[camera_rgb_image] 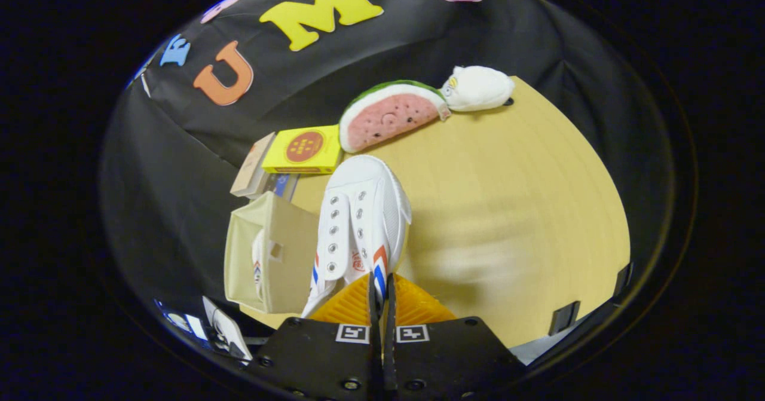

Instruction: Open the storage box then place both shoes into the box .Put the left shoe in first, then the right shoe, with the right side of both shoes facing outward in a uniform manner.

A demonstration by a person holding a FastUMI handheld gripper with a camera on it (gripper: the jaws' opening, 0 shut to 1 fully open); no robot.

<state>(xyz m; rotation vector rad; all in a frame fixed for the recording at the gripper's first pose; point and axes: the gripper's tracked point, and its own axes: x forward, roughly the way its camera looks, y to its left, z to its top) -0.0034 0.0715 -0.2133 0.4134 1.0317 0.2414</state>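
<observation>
My gripper (pixel 380 287) is clamped on the heel end of a white shoe (pixel 358 227), its two fingers (pixel 349 302) drawn nearly together with only the thin edge of the shoe's collar between them. The shoe, a white canvas sneaker with red and blue stripes on its side and rows of metal eyelets, stretches away from my fingers with its rounded toe pointing toward the far edge of the table (pixel 514 210); whether its sole touches the wooden top I cannot tell. Just beside it, on the near left part of the table, sits the storage box (pixel 272 257), a beige fabric box whose opening shows another white shoe (pixel 258 260) with the same red and blue stripes tucked inside. Beyond the held shoe's toe, near the table's far left corner, a flat yellow box (pixel 302 149) lies next to a slim tan box (pixel 251 168). Farther along the far edge rests a plush watermelon slice (pixel 388 117), pink with a green rind, and touching its right tip is a small white plush toy (pixel 478 88) at the far right corner. The black cloth wall (pixel 179 168) of the booth rises behind the table.
</observation>
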